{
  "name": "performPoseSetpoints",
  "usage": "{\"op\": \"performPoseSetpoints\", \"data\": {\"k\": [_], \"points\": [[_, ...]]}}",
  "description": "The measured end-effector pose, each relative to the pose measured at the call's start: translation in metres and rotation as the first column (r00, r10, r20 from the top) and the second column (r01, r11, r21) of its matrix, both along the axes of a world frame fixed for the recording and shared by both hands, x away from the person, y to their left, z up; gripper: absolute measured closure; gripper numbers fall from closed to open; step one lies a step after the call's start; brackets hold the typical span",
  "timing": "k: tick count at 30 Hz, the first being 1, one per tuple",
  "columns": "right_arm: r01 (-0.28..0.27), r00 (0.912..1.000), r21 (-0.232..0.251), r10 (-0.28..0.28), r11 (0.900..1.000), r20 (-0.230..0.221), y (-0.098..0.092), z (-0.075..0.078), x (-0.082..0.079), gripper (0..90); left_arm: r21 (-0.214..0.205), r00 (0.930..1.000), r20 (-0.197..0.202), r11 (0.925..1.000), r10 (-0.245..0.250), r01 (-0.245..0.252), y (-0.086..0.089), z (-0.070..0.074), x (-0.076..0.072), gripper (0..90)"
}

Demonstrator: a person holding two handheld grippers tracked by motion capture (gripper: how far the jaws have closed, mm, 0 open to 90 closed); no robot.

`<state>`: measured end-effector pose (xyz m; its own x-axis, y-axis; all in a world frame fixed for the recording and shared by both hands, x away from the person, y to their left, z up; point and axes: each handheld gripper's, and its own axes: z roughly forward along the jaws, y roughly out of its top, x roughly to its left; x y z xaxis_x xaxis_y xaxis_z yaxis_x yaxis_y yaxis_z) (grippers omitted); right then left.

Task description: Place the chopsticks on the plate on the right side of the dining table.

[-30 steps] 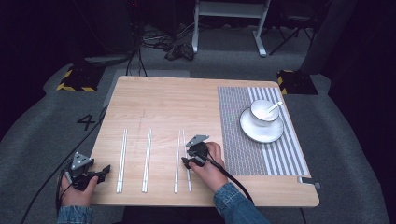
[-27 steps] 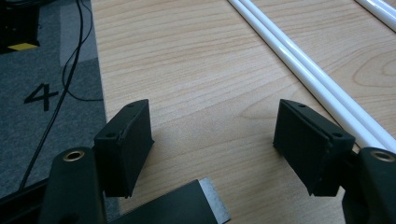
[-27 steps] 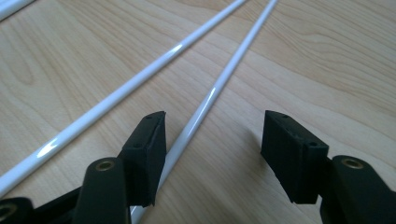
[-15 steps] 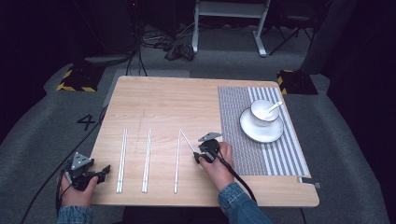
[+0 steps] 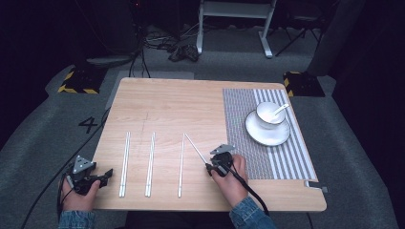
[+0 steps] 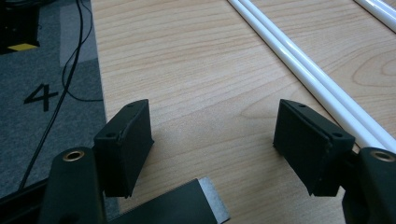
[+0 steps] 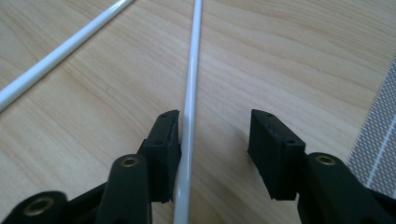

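Note:
Several white chopsticks lie on the wooden table. One pair lies at the left and a second pair beside it. A single stick lies straight, and its mate slants off to the right. My right gripper sits at the slanted stick's near end. Its jaws have just been closing with that stick between them; the stick lies against the left pad, and the right pad stands apart, so the right gripper is open. My left gripper rests open and empty at the front left corner, beside the left pair.
A grey striped placemat covers the table's right part. On it stands a white saucer with a bowl and a spoon. The other stick runs off to the upper left in the right gripper view. Grey floor surrounds the table.
My right hand has moved to the right and taken the near end of one chopstick with it, so that stick now slants away from its mate. The left hand has stayed still.

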<state>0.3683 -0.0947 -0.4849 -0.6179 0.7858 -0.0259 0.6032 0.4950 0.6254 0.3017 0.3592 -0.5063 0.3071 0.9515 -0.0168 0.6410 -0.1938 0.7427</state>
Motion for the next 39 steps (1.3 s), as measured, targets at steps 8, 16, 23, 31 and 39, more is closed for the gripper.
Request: {"op": "performPoseSetpoints", "data": {"k": [8, 16, 23, 31, 39], "points": [[0.008, 0.9999, -0.013, -0.008, 0.9999, -0.013, -0.007, 0.002, -0.009, 59.6, 0.0, 1.0, 0.0, 1.0, 0.0, 0.0, 0.0, 0.0, 0.0, 27.7], [0.015, 0.9992, 0.0, -0.015, 0.9999, -0.036, -0.007, 0.002, -0.011, 68.0, 0.001, 1.0, 0.001, 1.0, 0.0, 0.0, 0.0, 0.0, 0.0, 27.7], [0.052, 0.9981, 0.005, -0.052, 0.9986, -0.033, -0.009, 0.002, -0.008, 72.2, 0.001, 1.0, 0.001, 1.0, 0.0, 0.0, 0.0, 0.0, 0.0, 27.7], [0.094, 0.9953, 0.037, -0.093, 0.9949, -0.024, -0.015, 0.0, -0.005, 84.7, 0.001, 1.0, 0.001, 1.0, 0.0, 0.0, 0.0, 0.0, 0.0, 27.7], [0.124, 0.992, 0.076, -0.122, 0.9893, -0.034, -0.018, -0.001, -0.004, 85.3, 0.0, 1.0, 0.0, 1.0, 0.0, 0.0, 0.0, 0.0, 0.0, 27.7]]}}
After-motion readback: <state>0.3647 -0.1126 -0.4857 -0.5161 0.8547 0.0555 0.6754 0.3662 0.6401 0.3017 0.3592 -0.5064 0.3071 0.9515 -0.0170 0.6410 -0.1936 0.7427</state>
